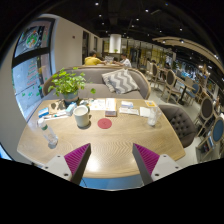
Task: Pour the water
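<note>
My gripper (112, 160) is open and empty, held above the near edge of a round wooden table (110, 142); its pink pads (76, 156) stand wide apart. A clear water bottle (49, 133) stands on the table ahead and to the left of the fingers. A white cup (82, 115) stands further back, left of centre, next to a round red coaster (105, 124). Another small cup or glass (152, 117) stands at the table's right side.
A potted green plant (68, 85) stands at the table's far left. Papers and booklets (118, 106) lie across the far side. A grey sofa with a patterned cushion (120, 82) is behind the table, and a grey armchair (185, 122) is at the right. A person (95, 60) sits further back.
</note>
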`<state>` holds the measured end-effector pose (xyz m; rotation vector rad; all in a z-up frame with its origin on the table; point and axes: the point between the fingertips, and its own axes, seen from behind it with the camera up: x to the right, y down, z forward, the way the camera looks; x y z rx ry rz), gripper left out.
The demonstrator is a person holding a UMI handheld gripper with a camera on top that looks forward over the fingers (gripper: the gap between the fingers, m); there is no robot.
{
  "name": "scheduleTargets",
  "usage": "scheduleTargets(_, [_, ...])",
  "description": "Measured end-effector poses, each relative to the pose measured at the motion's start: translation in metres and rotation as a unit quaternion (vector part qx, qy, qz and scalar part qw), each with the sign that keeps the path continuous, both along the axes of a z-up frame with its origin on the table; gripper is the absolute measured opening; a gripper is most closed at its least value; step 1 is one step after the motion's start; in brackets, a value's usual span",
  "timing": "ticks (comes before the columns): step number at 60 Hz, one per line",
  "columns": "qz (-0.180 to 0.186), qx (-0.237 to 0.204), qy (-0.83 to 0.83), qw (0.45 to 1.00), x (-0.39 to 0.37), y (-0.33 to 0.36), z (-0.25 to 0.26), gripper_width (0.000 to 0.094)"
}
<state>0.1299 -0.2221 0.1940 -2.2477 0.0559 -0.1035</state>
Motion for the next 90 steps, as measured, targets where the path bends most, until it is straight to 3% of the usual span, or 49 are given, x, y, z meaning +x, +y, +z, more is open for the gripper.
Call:
scheduleTargets(19, [0.013, -0.026, -0.005, 1.0, -0.062, -0.036, -0.045, 0.0853])
scheduleTargets(30, [0.021, -0.041, 0.015, 0.999, -0.141, -0.058, -0.077, 0.0856])
scheduleTargets(38, [0.039, -0.027, 0.036, 0.998, -0.21, -0.055, -0.088, 0.086])
scheduleTargets(55, [0.062, 0.051, 0.07, 0.994, -0.31, 0.032, -0.103, 0.0859])
scheduleTargets(72, [0.026, 0.096, 0.054, 0.994, -0.316, 0.141, -0.146, 0.0846])
scheduleTargets(77, [0.019, 0.1, 0.051, 0.993, -0.315, 0.159, -0.16, 0.0781])
scheduleTargets(84, [0.017, 0.116, 0.042, 0.992, -0.316, 0.171, -0.165, 0.0511])
scheduleTargets(90, [0.024, 0.12, 0.035, 0.992, -0.32, 0.174, -0.164, 0.0471])
